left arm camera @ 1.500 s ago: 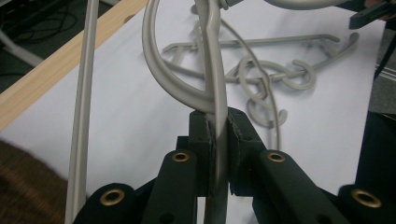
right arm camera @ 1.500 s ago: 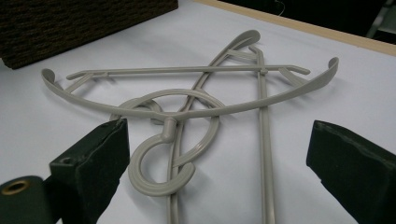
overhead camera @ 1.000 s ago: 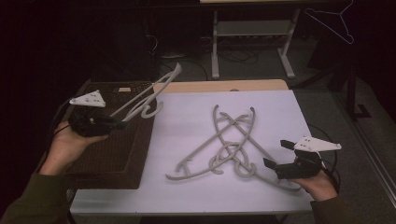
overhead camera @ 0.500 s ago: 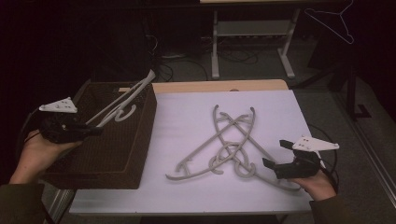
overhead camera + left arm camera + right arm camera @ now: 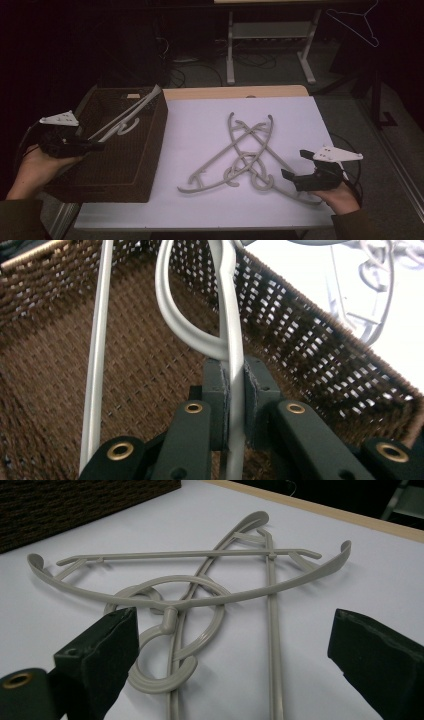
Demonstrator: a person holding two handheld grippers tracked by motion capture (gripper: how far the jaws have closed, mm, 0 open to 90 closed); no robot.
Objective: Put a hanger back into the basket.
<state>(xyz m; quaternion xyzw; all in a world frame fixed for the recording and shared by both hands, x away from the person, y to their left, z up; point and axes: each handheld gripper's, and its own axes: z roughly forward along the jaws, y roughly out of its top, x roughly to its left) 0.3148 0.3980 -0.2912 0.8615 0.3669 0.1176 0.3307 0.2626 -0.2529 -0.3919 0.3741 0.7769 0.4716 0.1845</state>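
Observation:
My left gripper is shut on a grey plastic hanger that slants across the brown wicker basket at the table's left. In the left gripper view the jaws pinch the hanger's arm just below its hook, over the basket's woven floor. Several more grey hangers lie tangled in the middle of the white table top. My right gripper rests at the pile's right edge, open. Its jaws stand wide apart, short of the hangers.
The basket takes up the table's left end, with its wall beside the pile. A wooden strip edges the far side of the table. Behind stand a metal table frame and floor cables. A wire hanger hangs at the top right.
My left hand has moved left and a little down with the hanger in its grip, so the hanger sits lower over the basket. The right gripper has stayed in place.

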